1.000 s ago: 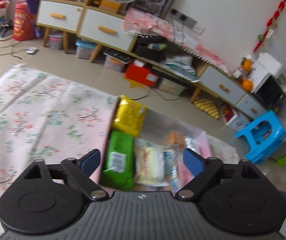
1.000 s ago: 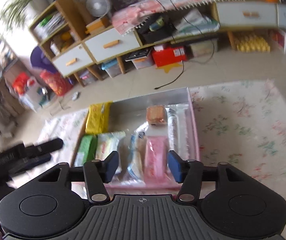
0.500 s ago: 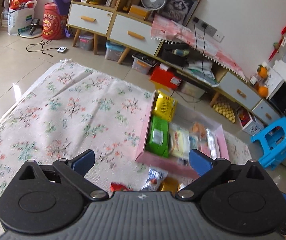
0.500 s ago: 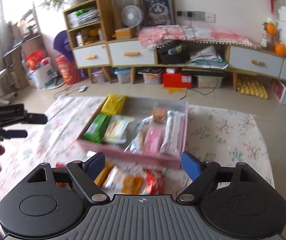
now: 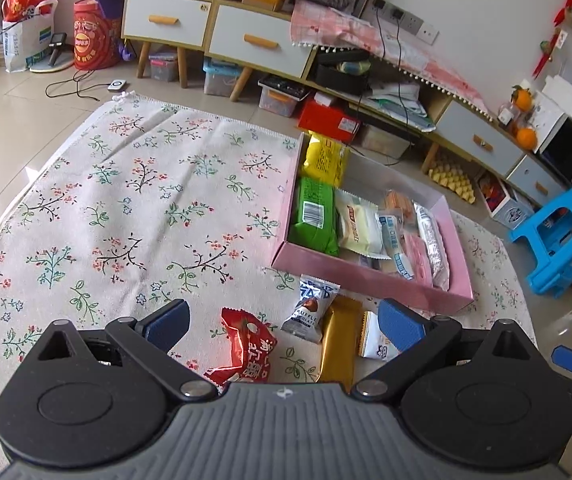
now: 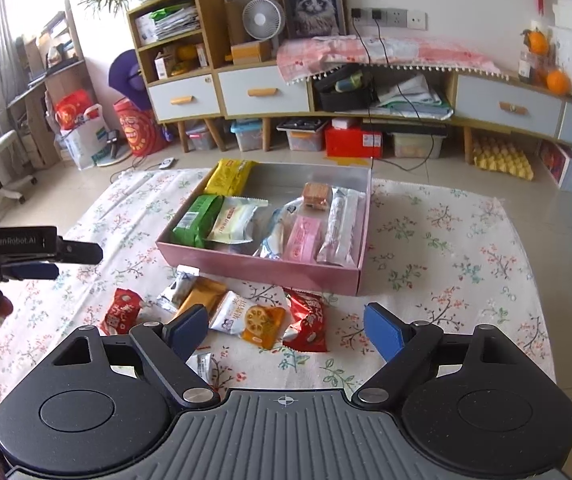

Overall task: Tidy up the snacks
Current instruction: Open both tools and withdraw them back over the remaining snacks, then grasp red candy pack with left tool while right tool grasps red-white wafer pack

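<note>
Several crinkly foil snack packets (image 6: 264,320) lay loose on floral cloth (image 5: 126,200), just before shallow pink cardboard box (image 6: 262,266). Box rectangular, holding green packet (image 6: 196,220), yellow packet (image 6: 230,176), pale wrappers, mostly lengthwise toward cabinets. Gold bar (image 5: 338,344) long axis pointed at box. Left hand-held gripper (image 5: 282,322) tilted down, jaws wide, nothing between. Right hand-held gripper (image 6: 286,328) angled down over packets, wide apart, empty.
</note>
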